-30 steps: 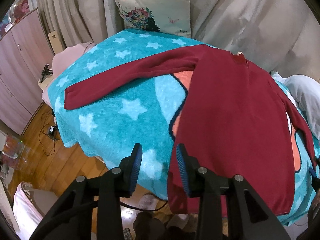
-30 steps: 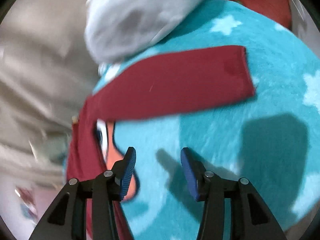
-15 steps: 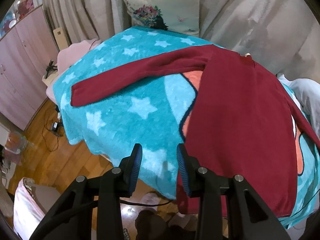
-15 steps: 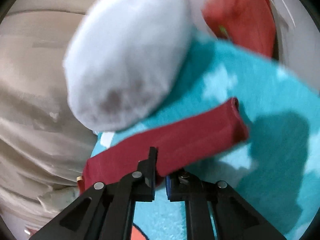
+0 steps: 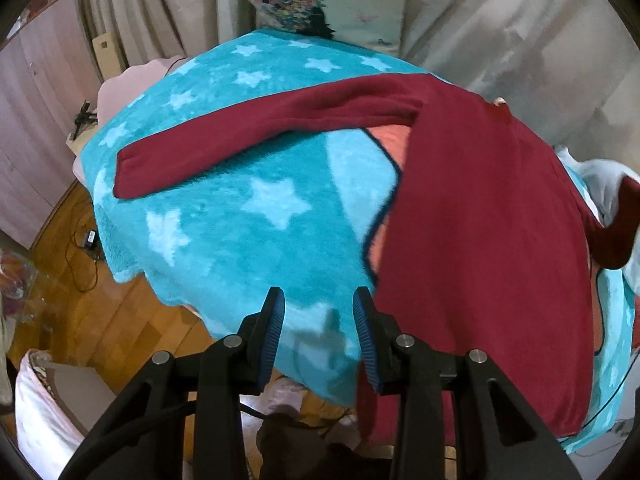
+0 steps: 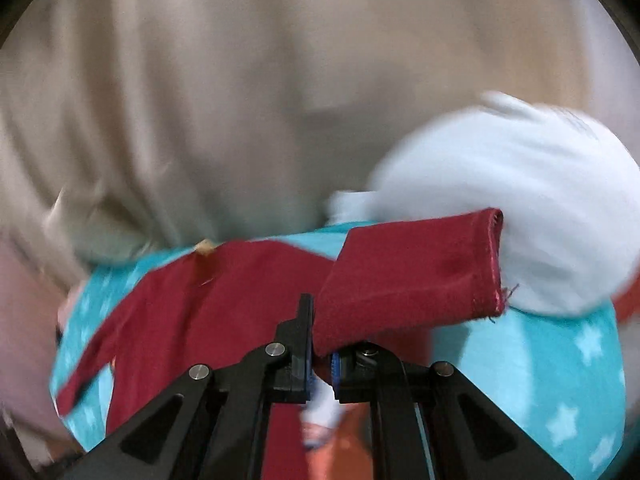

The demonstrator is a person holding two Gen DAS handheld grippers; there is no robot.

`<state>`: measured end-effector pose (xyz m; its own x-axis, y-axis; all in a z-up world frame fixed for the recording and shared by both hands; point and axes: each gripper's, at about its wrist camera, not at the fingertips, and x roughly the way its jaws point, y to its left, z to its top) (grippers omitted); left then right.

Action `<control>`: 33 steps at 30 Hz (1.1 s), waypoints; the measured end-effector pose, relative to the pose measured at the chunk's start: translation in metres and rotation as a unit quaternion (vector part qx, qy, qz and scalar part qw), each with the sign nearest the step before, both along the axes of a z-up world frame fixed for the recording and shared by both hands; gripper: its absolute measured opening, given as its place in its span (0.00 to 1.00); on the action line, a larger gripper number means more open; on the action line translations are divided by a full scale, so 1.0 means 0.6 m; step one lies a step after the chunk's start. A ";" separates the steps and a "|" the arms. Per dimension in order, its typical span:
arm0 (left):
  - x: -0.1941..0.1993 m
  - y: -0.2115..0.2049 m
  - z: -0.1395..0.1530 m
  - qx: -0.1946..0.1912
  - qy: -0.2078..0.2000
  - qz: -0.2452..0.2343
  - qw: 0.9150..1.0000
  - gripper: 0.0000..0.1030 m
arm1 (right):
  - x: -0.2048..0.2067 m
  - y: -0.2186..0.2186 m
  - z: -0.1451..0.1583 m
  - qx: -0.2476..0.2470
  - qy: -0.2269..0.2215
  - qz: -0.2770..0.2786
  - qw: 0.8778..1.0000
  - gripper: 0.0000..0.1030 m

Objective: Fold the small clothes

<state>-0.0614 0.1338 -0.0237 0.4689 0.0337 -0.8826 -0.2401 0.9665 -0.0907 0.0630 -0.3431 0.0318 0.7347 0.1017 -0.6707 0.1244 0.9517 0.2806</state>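
- Sleeve [image 6: 412, 272] of your maroon sweater [image 5: 480, 216] is clamped in your right gripper [image 6: 320, 364]; a thin bite could slip out.
- Left gripper [image 5: 319, 320] hangs narrow and empty; the far sleeve [image 5: 240, 140] lies unfolded.

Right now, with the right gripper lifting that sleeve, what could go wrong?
1. The right gripper pinches the maroon sleeve only near one edge, so it may slip out mid-fold.
2. The pale blue cushion sits right behind the cuff and could snag it.
3. The sweater hem overhangs the star blanket edge near the open left gripper; pulling the sleeve may drag it off.
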 end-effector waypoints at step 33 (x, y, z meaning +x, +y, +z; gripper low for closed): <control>0.026 0.331 -0.013 -0.047 0.000 0.103 0.994 0.34 | 0.128 0.516 -0.096 -0.120 0.070 0.206 0.969 0.45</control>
<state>-0.0460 0.3326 -0.0314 0.4609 0.0460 -0.8863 -0.4324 0.8837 -0.1790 0.1399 -0.0333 -0.0256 0.5650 0.1961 -0.8014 -0.2586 0.9645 0.0537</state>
